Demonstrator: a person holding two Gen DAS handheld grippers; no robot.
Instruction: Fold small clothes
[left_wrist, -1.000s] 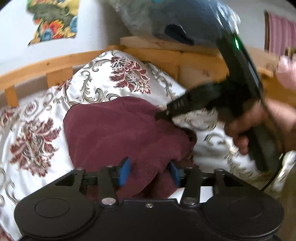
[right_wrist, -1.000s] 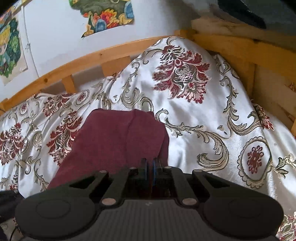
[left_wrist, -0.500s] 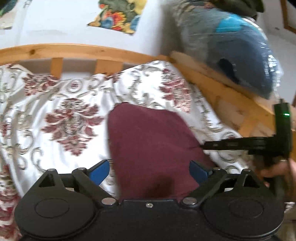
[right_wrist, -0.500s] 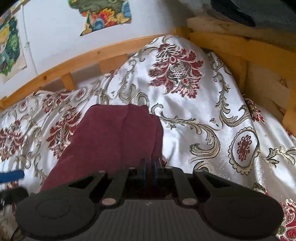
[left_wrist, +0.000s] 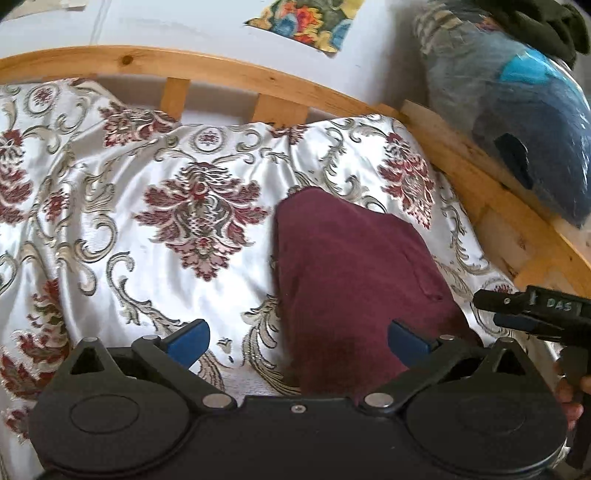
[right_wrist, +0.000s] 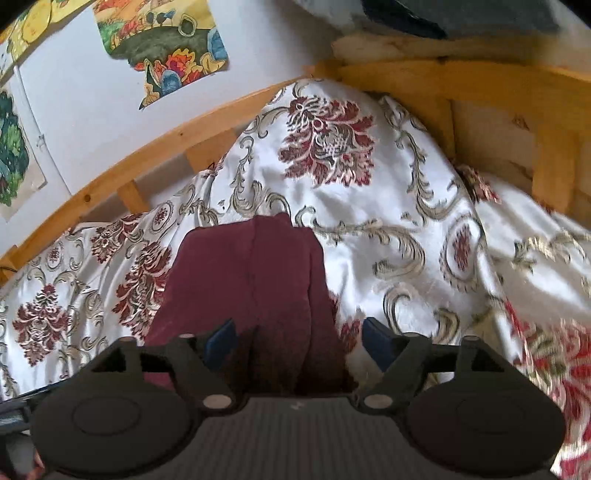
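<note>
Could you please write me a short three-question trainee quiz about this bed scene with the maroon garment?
1. True or false: the maroon garment lies folded on the patterned bedspread.
2. What frames the bed? A) wooden rail B) metal bars C) curtain
3. Is either hand-held gripper clamping the cloth?

Key: 1. True. 2. A, the wooden rail. 3. No: the left hand-held gripper and right hand-held gripper are both opening, their pads apart and off the cloth.

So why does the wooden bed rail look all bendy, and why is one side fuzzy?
Left wrist view: the fisheye lens curves the bed rail; the bedspread shines with glare. Right wrist view: the bedspread's right edge is smeared by motion blur.
</note>
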